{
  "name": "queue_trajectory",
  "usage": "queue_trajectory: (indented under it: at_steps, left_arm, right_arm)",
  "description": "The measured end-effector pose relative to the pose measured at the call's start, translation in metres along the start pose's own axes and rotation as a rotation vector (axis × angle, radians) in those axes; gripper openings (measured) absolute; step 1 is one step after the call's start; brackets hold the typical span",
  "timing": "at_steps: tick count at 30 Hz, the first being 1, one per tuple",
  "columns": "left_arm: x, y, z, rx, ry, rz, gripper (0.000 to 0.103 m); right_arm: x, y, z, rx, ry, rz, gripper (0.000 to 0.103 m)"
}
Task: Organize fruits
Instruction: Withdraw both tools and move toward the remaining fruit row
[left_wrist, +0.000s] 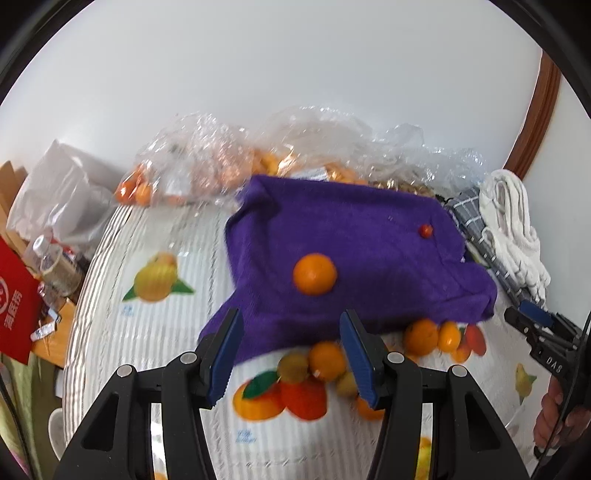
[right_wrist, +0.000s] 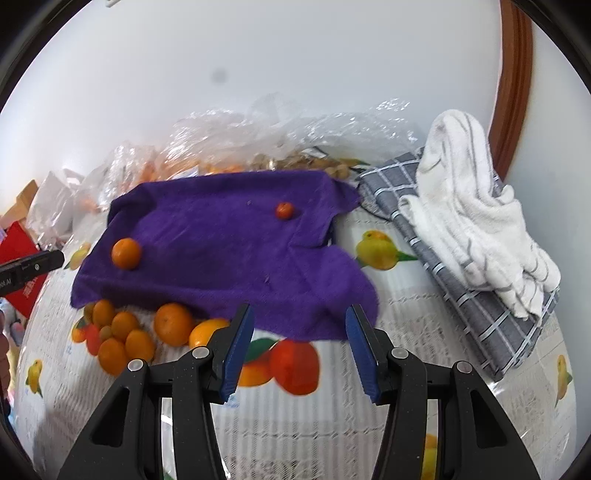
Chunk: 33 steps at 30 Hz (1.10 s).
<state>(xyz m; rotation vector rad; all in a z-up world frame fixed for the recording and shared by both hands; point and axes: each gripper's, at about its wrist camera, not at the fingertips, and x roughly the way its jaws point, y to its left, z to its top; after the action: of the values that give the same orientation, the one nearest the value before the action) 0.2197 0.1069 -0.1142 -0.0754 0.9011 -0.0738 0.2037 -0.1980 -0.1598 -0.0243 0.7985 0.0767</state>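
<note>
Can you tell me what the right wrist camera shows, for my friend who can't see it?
A purple towel lies on a fruit-print tablecloth with an orange and a tiny red fruit on it. More oranges sit by its near edge, and the right gripper hangs open and empty.

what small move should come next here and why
Probably bring the right gripper down to the nearest loose orange. Both grippers look open and empty; only one orange and a small red fruit sit on the purple cloth, with more piled beside its edge.
</note>
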Motion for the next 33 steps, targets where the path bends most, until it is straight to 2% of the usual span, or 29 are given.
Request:
queue_trajectory:
  at_steps: [5,14,23,33]
  left_arm:
    - [-0.003,0.02,-0.026,-0.028,0.024,0.019,0.058]
    - [0.004,0.04,-0.063,-0.042,0.072,0.058,0.058]
    - [0.015,0.051,-0.086,-0.114,0.094,0.01,0.058]
    - [0.017,0.059,-0.092,-0.109,0.069,-0.027,0.058]
  right_arm:
    - [0.004,0.008,-0.011,-0.023,0.016,0.014,0.058]
    - [0.016,0.029,-0.028,-0.055,0.026,0.099,0.058]
    - [0.049,0.057,-0.031,-0.131,0.066,0.136,0.058]
    - [0.069,0.058,-0.026,-0.151,0.089,0.14,0.055]
